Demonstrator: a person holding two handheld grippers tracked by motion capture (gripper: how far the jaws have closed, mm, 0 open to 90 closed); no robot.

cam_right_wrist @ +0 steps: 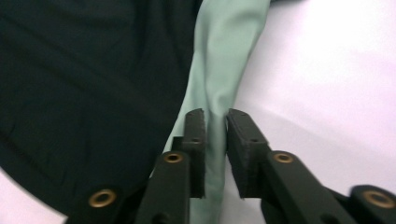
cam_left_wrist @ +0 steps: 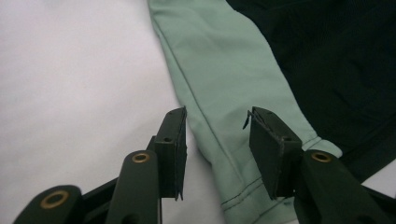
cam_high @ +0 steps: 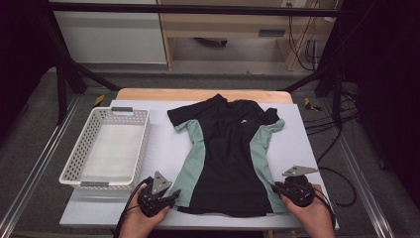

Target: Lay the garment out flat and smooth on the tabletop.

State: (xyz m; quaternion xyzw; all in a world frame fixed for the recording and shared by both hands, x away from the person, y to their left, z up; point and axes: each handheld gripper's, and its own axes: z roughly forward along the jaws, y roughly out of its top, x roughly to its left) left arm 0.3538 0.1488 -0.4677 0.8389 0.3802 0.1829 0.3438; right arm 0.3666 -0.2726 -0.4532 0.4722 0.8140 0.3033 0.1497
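A black short-sleeved shirt (cam_high: 225, 148) with pale green side panels lies flat on the white sheet, collar away from me. My left gripper (cam_high: 174, 197) is at the shirt's near left hem corner. In the left gripper view its jaws (cam_left_wrist: 217, 121) stand apart astride the green panel (cam_left_wrist: 219, 79), with the pads clear of the cloth. My right gripper (cam_high: 275, 188) is at the near right hem corner. In the right gripper view its jaws (cam_right_wrist: 215, 116) are a narrow gap apart, and a ridge of green cloth (cam_right_wrist: 224, 56) runs between them.
A white perforated basket (cam_high: 143, 144) stands on the sheet to the left of the shirt, with nothing in it. The white sheet (cam_high: 163, 148) covers a wooden table (cam_high: 198, 94). Black frame legs and cables flank the table on the floor.
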